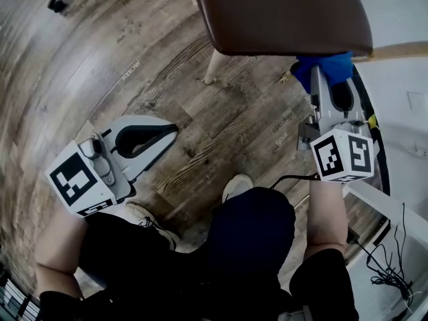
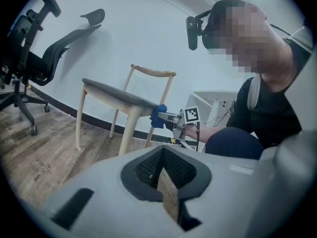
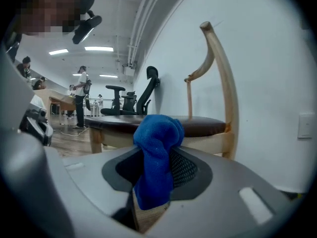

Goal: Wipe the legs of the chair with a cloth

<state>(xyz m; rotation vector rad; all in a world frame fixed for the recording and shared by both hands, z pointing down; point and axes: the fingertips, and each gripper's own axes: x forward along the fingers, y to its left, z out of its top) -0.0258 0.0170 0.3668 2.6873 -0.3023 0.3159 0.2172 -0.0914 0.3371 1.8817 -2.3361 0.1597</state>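
A wooden chair with a dark brown seat (image 1: 281, 12) stands ahead of me on pale legs (image 1: 214, 64). My right gripper (image 1: 328, 79) is shut on a blue cloth (image 1: 324, 67), held just under the seat's near right corner beside the wooden frame. In the right gripper view the blue cloth (image 3: 157, 155) bulges up out of the right gripper (image 3: 158, 167), and the chair's back post (image 3: 225, 83) rises behind it. The left gripper (image 1: 167, 132) hovers low over the floor, well left of the chair, shut with nothing in it. The left gripper view shows the chair (image 2: 124, 100) and the cloth (image 2: 158, 115).
The floor is wood planks (image 1: 221, 126), and a white wall lies at the right. My knee and a white shoe (image 1: 235, 186) are below the chair. White furniture with loose cables (image 1: 391, 246) is at the right. A black office chair (image 2: 34, 58) stands left; people (image 3: 81, 95) are far off.
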